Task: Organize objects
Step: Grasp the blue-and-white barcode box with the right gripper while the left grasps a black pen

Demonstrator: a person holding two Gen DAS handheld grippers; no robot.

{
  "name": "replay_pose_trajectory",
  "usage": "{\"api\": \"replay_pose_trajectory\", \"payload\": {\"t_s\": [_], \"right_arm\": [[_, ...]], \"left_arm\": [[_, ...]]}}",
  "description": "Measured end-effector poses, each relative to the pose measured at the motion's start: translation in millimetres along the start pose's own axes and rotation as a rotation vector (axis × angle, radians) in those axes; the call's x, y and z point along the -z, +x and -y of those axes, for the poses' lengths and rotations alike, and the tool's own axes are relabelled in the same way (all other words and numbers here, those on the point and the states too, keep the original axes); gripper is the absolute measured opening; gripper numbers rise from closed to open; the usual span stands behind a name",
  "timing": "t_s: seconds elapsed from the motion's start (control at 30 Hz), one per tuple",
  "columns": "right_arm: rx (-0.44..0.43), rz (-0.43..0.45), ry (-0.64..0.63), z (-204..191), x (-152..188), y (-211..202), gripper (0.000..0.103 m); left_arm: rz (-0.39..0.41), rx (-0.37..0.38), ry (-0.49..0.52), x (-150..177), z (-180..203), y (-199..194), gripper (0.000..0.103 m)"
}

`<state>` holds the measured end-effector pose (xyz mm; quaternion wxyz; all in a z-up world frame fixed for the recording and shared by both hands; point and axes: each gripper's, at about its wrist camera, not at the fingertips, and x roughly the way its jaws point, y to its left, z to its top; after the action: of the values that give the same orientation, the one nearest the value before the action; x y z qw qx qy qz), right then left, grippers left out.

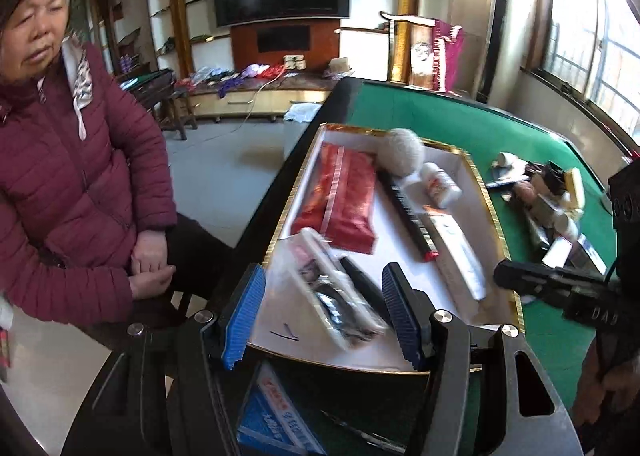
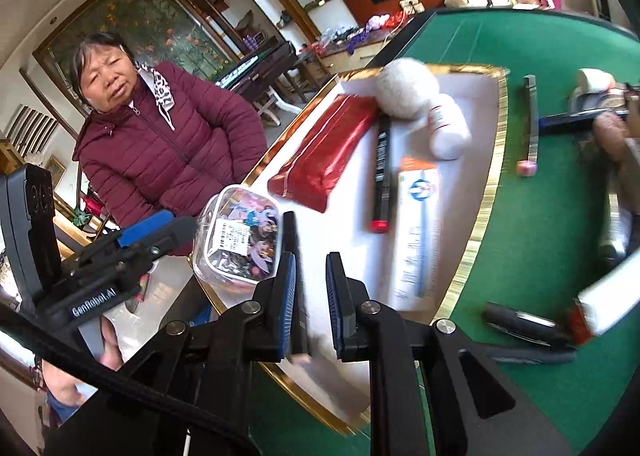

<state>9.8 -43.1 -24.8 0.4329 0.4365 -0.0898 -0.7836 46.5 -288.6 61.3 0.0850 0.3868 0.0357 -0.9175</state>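
A white tray with a gold rim (image 1: pixel 496 215) (image 2: pixel 492 159) lies on the green table. In it are a red packet (image 1: pixel 340 199) (image 2: pixel 320 151), a woolly ball (image 1: pixel 402 151), a white bottle (image 2: pixel 448 127), a black marker (image 2: pixel 382 175), a white toothbrush box (image 2: pixel 418 236), a clear printed packet (image 1: pixel 336 292) (image 2: pixel 240 236) and a black pen (image 1: pixel 362 284). My left gripper (image 1: pixel 325 276) hangs open above the packet and pen, holding nothing. My right gripper (image 2: pixel 312 260) is shut and empty over the tray's near end.
Several loose items are piled on the felt right of the tray (image 1: pixel 548 199), with a black pen (image 2: pixel 520 324) closer in. A person in a maroon jacket (image 1: pixel 80 175) (image 2: pixel 160 143) stands at the table's left edge. A blue box (image 1: pixel 276 416) lies below the tray.
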Motion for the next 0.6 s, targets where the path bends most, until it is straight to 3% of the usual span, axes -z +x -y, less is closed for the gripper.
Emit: {"api": "replay_pose_trajectory", "payload": {"t_s": [0.17, 0.37, 0.5, 0.6], "right_arm": [[0.039, 0.059, -0.009, 31.7, 5.5, -48.4, 0.014], [0.105, 0.169, 0.021, 82.3, 13.3, -115.2, 0.015], [0.160, 0.220, 0.111, 129.9, 20.7, -147.0, 0.015], [0.169, 0.243, 0.203, 154.8, 21.1, -160.1, 0.017]], "left_arm": [[-0.012, 0.107, 0.126, 6.4, 55.8, -5.9, 0.056], [-0.060, 0.257, 0.406, 23.6, 162.0, 5.9, 0.056], [-0.114, 0.227, 0.605, 37.5, 222.3, 34.1, 0.056], [-0.159, 0.197, 0.658, 37.3, 242.3, 56.7, 0.056]]}}
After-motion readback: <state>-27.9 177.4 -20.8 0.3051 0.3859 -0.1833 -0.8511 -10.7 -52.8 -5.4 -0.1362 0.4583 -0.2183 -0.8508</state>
